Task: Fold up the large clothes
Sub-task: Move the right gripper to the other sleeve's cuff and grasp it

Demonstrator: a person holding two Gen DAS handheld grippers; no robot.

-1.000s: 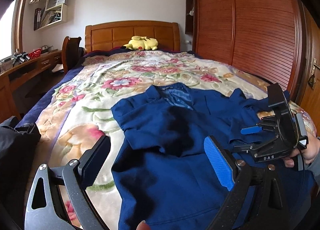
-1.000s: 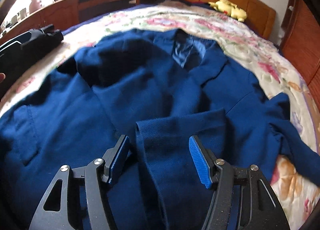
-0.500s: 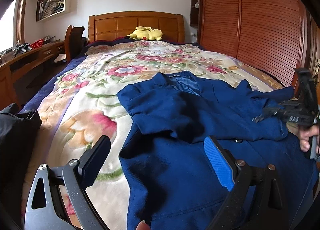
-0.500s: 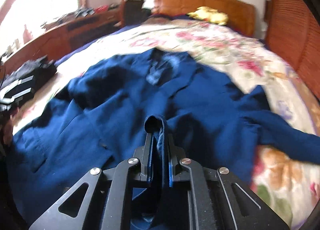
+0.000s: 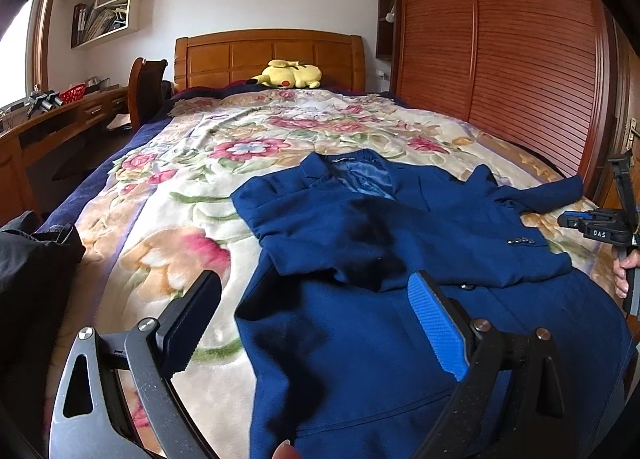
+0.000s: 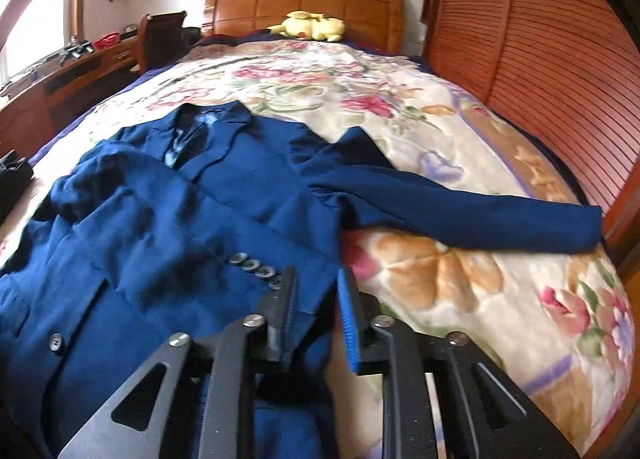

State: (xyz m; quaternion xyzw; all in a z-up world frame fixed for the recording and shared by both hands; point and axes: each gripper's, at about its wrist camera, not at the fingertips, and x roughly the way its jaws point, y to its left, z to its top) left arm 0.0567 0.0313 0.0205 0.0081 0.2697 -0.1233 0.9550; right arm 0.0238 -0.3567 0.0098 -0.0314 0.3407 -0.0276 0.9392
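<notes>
Right gripper (image 6: 316,307): jaws opening, narrow gap, jacket (image 6: 168,227) edge just beyond tips, unpinched
Left gripper (image 5: 316,323): wide apart, over jacket's near-left edge
Bed (image 5: 168,219): under jacket

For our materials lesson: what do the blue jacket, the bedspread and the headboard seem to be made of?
Blue jacket: probably matte woven suit cloth, with a shinier lining at the collar.
Bedspread: seemingly plush fleece, fuzzy with a printed floral pattern.
Headboard: likely varnished wood, glossy orange panels.
</notes>
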